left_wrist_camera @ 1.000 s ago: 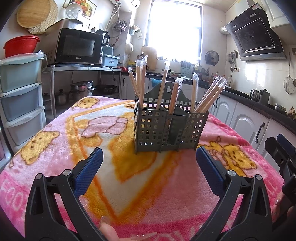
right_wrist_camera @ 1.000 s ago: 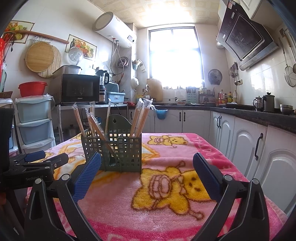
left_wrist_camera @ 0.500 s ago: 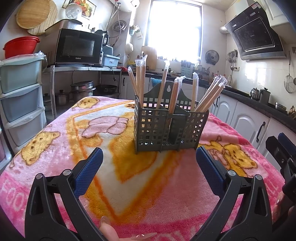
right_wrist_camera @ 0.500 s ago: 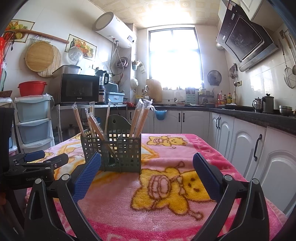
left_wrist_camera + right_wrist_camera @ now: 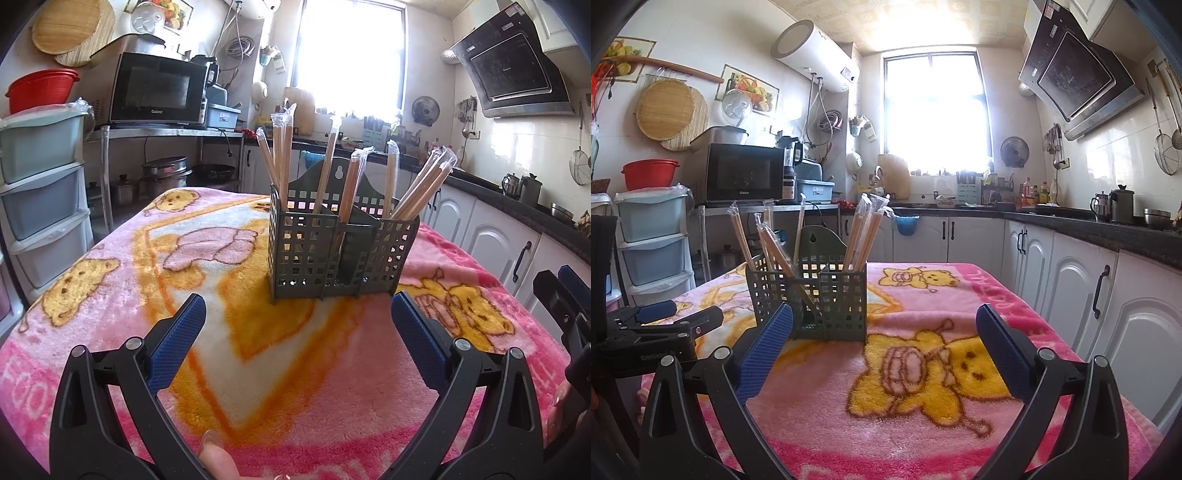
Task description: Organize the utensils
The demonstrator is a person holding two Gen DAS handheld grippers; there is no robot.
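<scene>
A grey-green lattice utensil holder stands upright on the pink blanket-covered table. Several pairs of plastic-wrapped wooden chopsticks stand in its compartments, leaning outward. The holder also shows in the right wrist view, with chopsticks in it. My left gripper is open and empty, just in front of the holder. My right gripper is open and empty, to the right of the holder. The left gripper shows at the left edge of the right wrist view.
Stacked plastic drawers stand left of the table. White cabinets with a dark counter run along the right. A microwave sits on a shelf behind. A fingertip shows at the bottom edge.
</scene>
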